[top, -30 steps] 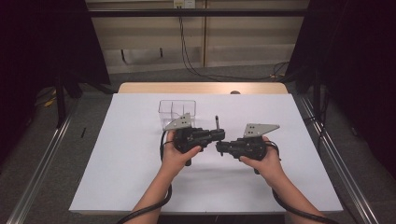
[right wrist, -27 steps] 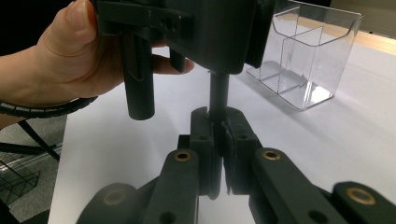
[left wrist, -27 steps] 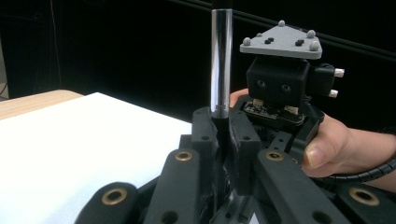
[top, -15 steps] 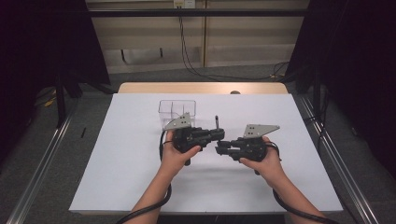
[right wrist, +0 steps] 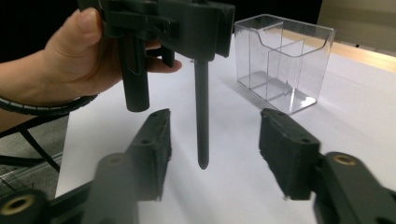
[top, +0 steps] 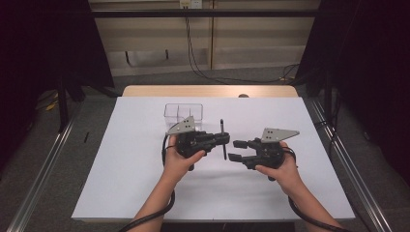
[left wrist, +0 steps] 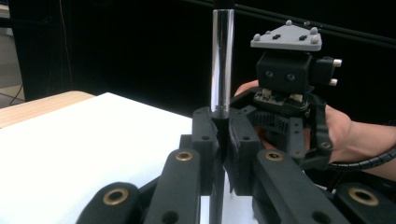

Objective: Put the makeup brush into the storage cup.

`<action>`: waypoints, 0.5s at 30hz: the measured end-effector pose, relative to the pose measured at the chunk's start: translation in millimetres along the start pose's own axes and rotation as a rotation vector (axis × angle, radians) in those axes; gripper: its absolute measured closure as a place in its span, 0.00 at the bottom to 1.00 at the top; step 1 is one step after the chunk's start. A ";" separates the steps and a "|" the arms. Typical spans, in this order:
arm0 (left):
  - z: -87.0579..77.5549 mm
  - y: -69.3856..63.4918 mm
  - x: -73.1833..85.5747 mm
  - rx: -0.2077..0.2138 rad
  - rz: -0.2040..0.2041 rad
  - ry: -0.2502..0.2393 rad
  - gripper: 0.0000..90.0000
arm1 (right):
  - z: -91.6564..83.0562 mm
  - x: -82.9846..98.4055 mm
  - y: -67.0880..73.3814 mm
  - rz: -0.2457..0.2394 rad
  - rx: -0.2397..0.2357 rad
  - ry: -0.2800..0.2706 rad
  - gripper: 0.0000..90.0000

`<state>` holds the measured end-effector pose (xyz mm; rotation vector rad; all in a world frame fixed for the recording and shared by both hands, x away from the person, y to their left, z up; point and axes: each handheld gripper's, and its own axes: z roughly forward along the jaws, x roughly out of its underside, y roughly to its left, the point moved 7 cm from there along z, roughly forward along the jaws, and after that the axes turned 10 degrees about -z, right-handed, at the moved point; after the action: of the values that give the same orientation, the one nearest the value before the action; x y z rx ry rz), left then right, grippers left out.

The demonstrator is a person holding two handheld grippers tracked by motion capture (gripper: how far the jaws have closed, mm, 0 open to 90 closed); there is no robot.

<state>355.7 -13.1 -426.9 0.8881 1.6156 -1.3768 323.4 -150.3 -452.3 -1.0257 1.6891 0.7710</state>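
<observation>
A black pen with a silver barrel (left wrist: pixel 222 60) stands upright, and my left gripper (top: pixel 225 139) is shut on its middle. From above, the pen (top: pixel 223 137) hangs over the white table cover between the two hands. My right gripper (top: pixel 237 150) is open just to the right of the pen and points at it. In the right gripper view the pen's dark lower end (right wrist: pixel 201 116) hangs in front of the spread jaws (right wrist: pixel 217 123) without touching either pad. The left gripper view has the right gripper (left wrist: pixel 285 107) facing it just beyond the pen.
A clear plastic box with compartments (top: pixel 183 112) stands behind the left gripper, and the same clear box (right wrist: pixel 280 60) appears at the upper right of the right gripper view. A white sheet (top: pixel 145 183) covers the table. Cables trail from both grippers toward the front edge.
The right gripper sits slightly farther right of the pen than before. The left gripper and the pen have stayed in place.
</observation>
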 end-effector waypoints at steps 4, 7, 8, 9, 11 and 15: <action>-1.4 1.3 -0.2 -0.006 -0.002 0.002 0.93 | -4.6 -0.6 -0.4 0.016 -0.008 -0.020 0.40; -2.2 1.9 -0.7 -0.013 -0.002 0.001 0.93 | -9.1 0.3 -1.6 0.011 -0.003 -0.021 0.35; -2.5 2.0 -0.7 -0.014 0.000 0.003 0.93 | -9.7 0.4 -1.8 0.012 -0.003 -0.024 0.34; -2.9 2.2 -0.8 -0.017 0.001 0.006 0.93 | -10.7 0.6 -2.2 0.014 0.001 -0.026 0.32; -3.5 2.7 -0.9 -0.022 0.001 0.006 0.93 | -13.4 1.4 -3.4 0.013 0.008 -0.026 0.29; -4.6 3.7 -0.3 -0.029 0.002 0.011 0.93 | -18.8 2.2 -4.7 0.016 0.015 -0.043 0.22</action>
<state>358.5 -7.9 -427.9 0.8813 1.6383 -1.3461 319.6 -169.0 -448.4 -0.9801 1.6658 0.7842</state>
